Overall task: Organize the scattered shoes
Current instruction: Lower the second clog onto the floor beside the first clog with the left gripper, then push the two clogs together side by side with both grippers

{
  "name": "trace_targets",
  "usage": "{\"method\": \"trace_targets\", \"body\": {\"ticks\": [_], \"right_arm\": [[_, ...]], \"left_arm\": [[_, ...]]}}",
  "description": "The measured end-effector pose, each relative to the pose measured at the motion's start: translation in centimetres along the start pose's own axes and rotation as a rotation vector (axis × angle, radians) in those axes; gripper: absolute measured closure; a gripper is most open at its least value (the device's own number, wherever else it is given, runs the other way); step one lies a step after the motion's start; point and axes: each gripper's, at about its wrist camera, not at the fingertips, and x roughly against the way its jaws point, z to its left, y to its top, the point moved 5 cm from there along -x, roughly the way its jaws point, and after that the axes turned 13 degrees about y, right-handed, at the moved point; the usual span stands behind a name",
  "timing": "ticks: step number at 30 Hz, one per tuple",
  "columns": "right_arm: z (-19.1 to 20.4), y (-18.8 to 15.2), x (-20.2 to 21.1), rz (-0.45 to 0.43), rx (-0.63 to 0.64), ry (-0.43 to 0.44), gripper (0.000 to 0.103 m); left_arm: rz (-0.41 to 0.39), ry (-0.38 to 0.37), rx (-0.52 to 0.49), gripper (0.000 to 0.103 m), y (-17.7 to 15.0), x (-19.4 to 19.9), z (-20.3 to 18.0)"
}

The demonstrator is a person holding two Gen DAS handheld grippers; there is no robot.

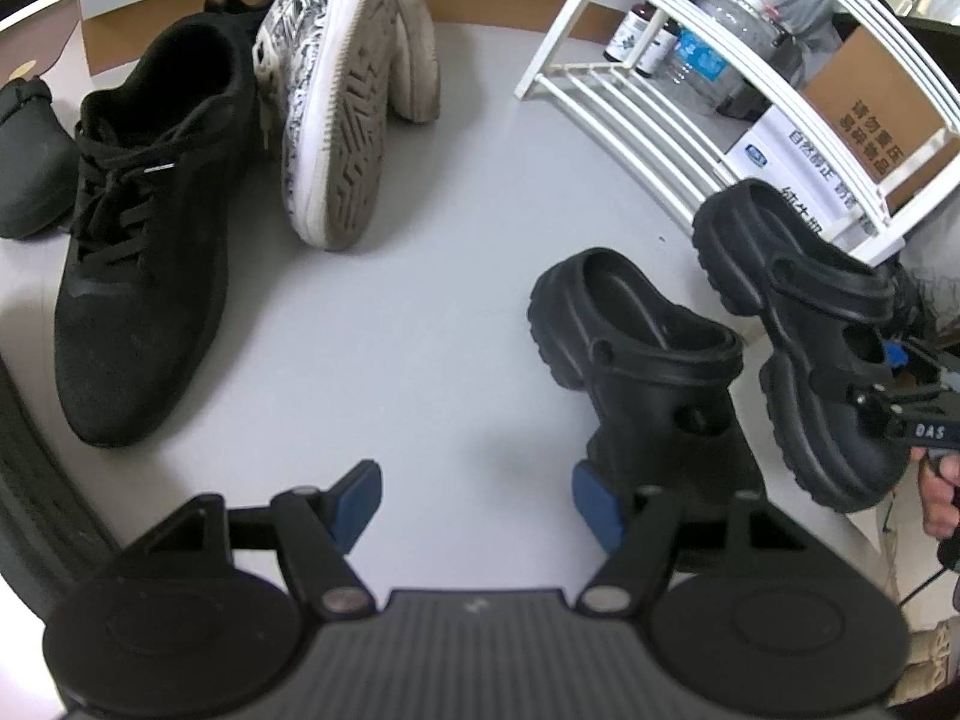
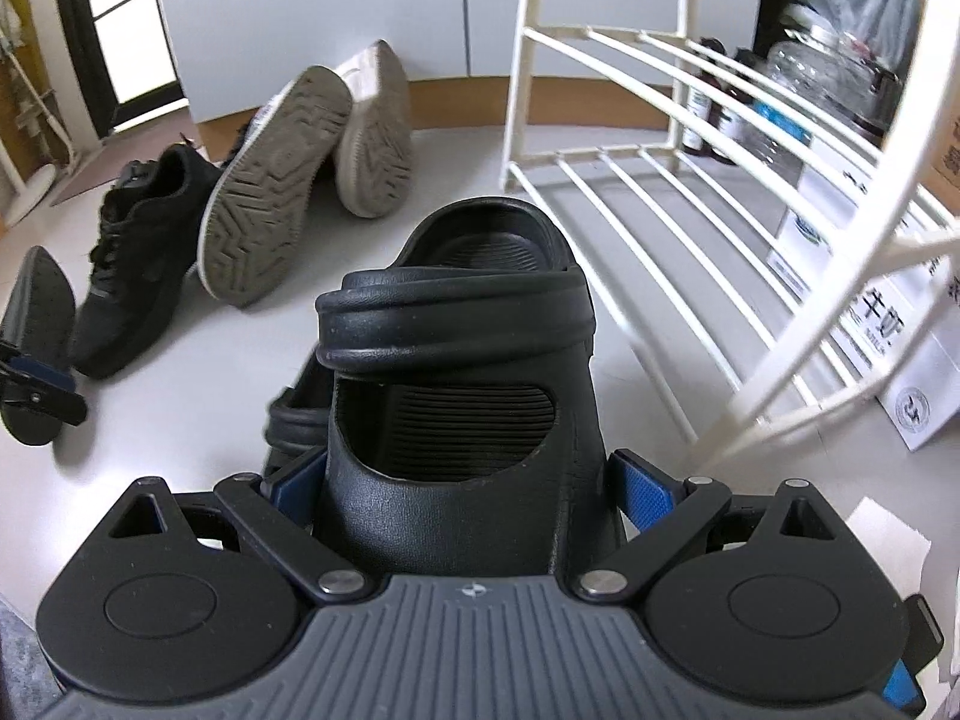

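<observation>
Black clog (image 2: 456, 420) pinched in right jaws; left jaws spread (only left view shows 2nd clog (image 1: 636, 348)).

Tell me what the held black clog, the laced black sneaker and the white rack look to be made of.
Clog: likely moulded foam or rubber, matte with a slight sheen, one piece with ribbed footbed. Black sneaker: knit or suede-like fabric, dull fuzzy surface, woven laces. White rack: probably painted metal or plastic tubing, smooth and glossy; which one can't be told.
</observation>
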Motion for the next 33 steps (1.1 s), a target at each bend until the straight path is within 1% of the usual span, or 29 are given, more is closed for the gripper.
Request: {"method": "trace_targets", "body": {"ticks": [8, 11, 15, 22, 26, 33], "right_arm": [[-1.7, -1.4, -0.7, 0.029, -0.006, -0.04, 0.004], [-2.4, -2.1, -1.6, 0.051, -0.017, -0.046, 0.004], [-3.0, -3.2, -3.1, 0.083, 0.002, -0.055, 0.004], [-3.1, -3.9, -4.8, 0.101, 0.039, -0.042, 0.004], [-3.3, -4.0, -5.4, 0.105, 0.038, -0.038, 0.004], [-3.2, -3.7, -6.6, 0.107, 0.04, -0.006, 0.004]], "left_arm": [[0.004, 0.002, 0.001, 0.03, 0.1, -0.2, -0.1], [0.007, 0.002, 0.0, 0.03, 0.0, -0.3, -0.1], [0.01, 0.002, -0.004, 0.03, -0.1, -0.4, -0.2], [0.013, 0.004, -0.007, 0.03, -0.1, -0.4, -0.2], [0.018, 0.002, -0.008, 0.03, -0.2, -0.6, -0.2], [0.029, 0.005, -0.013, 0.03, -0.3, -0.7, -0.2]]}}
